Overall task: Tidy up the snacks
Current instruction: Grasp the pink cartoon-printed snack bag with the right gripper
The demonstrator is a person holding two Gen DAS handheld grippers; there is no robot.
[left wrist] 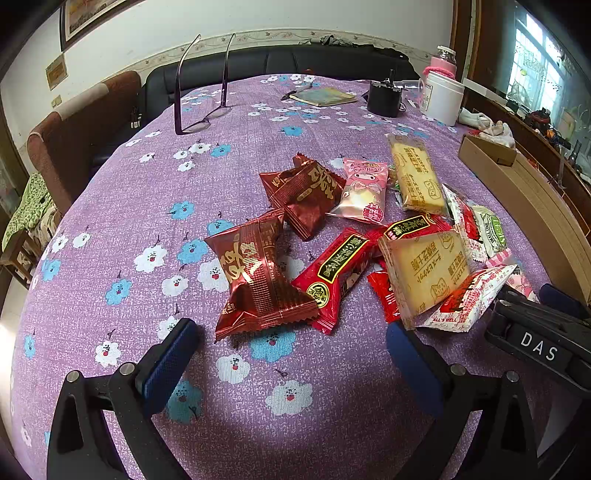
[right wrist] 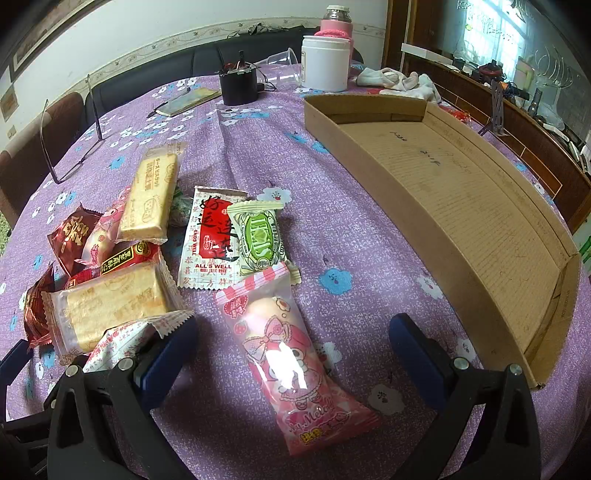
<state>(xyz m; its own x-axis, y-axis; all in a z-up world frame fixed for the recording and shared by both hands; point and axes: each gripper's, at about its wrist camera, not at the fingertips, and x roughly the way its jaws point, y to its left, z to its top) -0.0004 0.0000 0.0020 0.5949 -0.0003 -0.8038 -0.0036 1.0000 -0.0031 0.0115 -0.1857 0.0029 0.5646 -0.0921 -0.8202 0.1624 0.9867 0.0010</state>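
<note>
Several snack packets lie in a loose pile on the purple flowered tablecloth. My left gripper is open just in front of a dark red foil packet, with a bright red packet and a yellow biscuit packet to its right. My right gripper is open astride a pink cartoon packet lying between its fingers. Beyond it lie a green packet, a white-and-red packet and two yellow biscuit packets. An empty cardboard tray stands to the right.
Eyeglasses, a notebook with pen, a black cup, a white jar, a pink-capped flask and a clear plastic cup sit at the far side. Crumpled white cloth lies behind the tray. Chairs and a sofa surround the table.
</note>
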